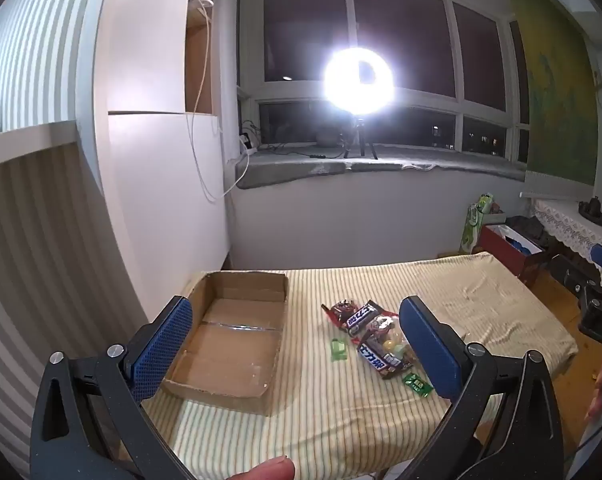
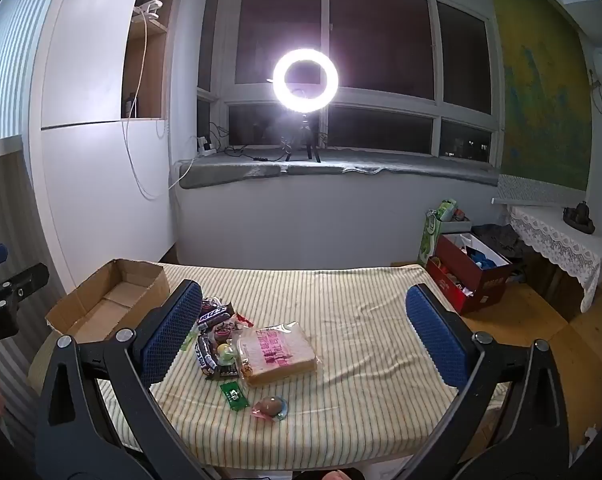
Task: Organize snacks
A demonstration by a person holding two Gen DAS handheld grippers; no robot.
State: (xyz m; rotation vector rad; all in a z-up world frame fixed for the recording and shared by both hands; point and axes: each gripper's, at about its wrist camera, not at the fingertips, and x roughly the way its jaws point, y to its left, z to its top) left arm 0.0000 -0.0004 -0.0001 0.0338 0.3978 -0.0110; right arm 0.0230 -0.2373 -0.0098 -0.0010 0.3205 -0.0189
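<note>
An open cardboard box (image 1: 229, 344) lies empty at the left of the striped table (image 1: 481, 300); it also shows in the right wrist view (image 2: 113, 300). A heap of snacks (image 1: 375, 338) lies mid-table: dark chocolate bars (image 2: 213, 316), a bagged slice of bread (image 2: 279, 354), a green packet (image 2: 233, 396) and a wrapped egg-like sweet (image 2: 271, 406). My left gripper (image 1: 297, 344) is open and empty, above the table between box and snacks. My right gripper (image 2: 303, 340) is open and empty, above the bread.
A bright ring light (image 2: 305, 80) on a tripod stands on the window sill behind the table. A red box (image 2: 473, 276) with clutter sits on the floor at the right, by a lace-covered side table (image 2: 561, 240). A white cabinet stands at the left.
</note>
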